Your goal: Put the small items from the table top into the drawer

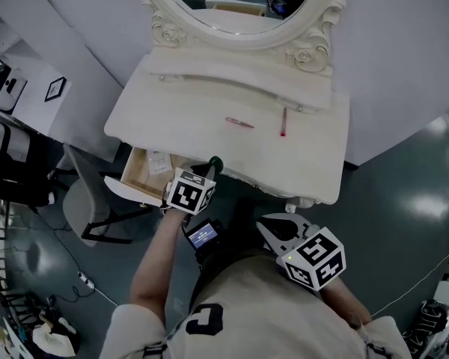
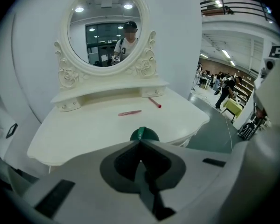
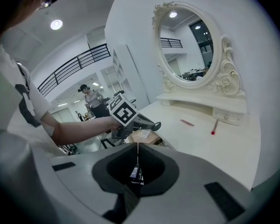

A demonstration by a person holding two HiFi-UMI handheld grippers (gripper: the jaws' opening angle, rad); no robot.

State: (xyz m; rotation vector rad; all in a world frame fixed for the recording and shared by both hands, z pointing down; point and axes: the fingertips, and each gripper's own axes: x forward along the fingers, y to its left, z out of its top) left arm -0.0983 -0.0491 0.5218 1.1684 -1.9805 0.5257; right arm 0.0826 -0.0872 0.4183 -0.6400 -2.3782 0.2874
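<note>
Head view shows the white dressing table [image 1: 209, 114] below me, with its oval mirror [image 1: 239, 10] at the back. Two small items lie on the top, well apart from my grippers: a flat pink piece [image 1: 239, 123] near the middle, and a thin red stick [image 1: 283, 122] to the right of it, close to the raised back shelf. The drawer [image 1: 144, 172] at the front left of the table stands open, and some paper lies inside it.

My left gripper [image 1: 212, 166] is over the front edge of the table, just beside the open drawer. In the left gripper view its jaws are pressed together, and a small green thing [image 2: 143, 134] sticks out from between their tips, so it is pinched there.

My right gripper [image 1: 269, 226] is lower, close to my body and off the table. Its jaws are closed together and nothing is between them
</note>
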